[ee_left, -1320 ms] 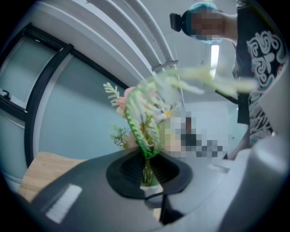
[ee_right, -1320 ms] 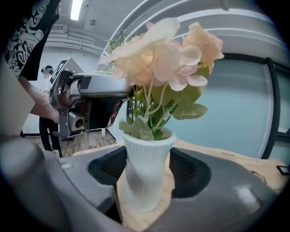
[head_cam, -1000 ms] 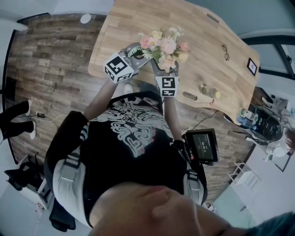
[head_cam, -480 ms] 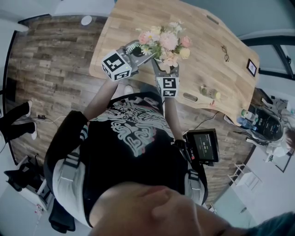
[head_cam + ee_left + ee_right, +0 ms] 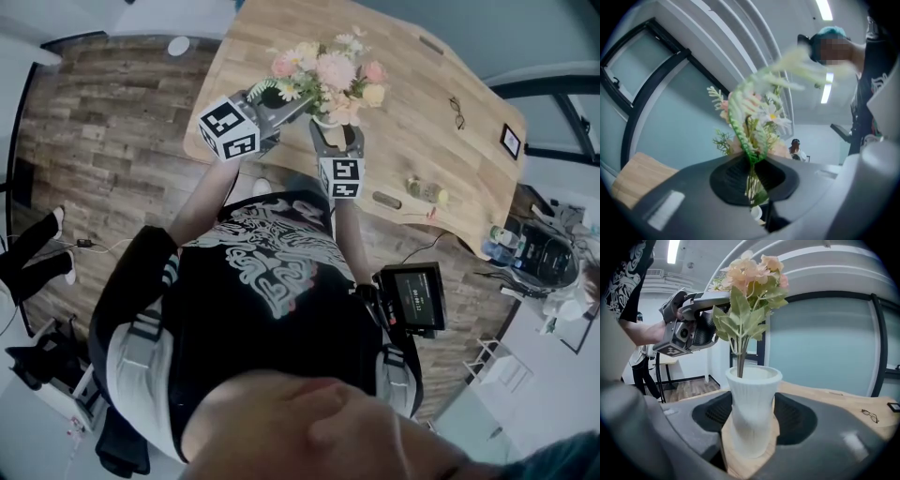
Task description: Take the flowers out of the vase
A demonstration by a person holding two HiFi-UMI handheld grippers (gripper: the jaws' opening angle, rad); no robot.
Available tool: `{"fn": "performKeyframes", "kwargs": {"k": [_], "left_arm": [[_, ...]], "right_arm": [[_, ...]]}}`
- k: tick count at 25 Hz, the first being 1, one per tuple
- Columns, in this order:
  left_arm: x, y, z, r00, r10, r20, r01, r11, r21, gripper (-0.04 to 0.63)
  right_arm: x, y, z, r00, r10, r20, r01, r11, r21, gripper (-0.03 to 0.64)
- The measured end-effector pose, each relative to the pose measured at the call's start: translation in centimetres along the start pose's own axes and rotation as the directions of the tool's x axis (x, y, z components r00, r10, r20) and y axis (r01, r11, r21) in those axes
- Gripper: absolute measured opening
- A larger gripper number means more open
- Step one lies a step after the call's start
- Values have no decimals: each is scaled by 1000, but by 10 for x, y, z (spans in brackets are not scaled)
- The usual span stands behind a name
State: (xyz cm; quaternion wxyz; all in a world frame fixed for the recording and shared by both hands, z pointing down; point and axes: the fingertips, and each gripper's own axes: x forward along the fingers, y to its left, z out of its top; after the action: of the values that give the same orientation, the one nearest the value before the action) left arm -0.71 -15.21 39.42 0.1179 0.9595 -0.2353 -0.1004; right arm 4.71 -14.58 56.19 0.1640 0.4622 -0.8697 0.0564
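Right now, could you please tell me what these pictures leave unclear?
- Right gripper view: the vase wall hides the stem ends, so how far the flowers are out is unknown.
- Head view: the vase sits almost wholly under the flowers and the right gripper.
- Left gripper view: the nearest frond is blurred.
- Head view: the small things on the table are too small to name.

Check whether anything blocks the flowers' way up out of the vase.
Nothing visible does. The left gripper is shut on the stems of the flowers above the vase, which the right gripper clamps on the table. The stems' lower ends sit in the vase mouth; above the blooms is only open air.
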Motion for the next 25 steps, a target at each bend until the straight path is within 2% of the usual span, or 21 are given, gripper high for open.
{"fn": "performKeyframes", "kwargs": {"k": [10,18,25], "left_arm": [[-8,5,23,998,15,64,-12,999,-53,17],[-17,9,37,995,41,92,-36,998,-45,17],[-21,7,49,991,53,119,-44,996,-78,17]], "right_arm": [[-5,0,1,1000,-13,14,13,1000,13,279],[-10,2,5,999,-12,46,10,998,57,282],[-14,1,8,998,-34,43,31,998,57,288]]}}
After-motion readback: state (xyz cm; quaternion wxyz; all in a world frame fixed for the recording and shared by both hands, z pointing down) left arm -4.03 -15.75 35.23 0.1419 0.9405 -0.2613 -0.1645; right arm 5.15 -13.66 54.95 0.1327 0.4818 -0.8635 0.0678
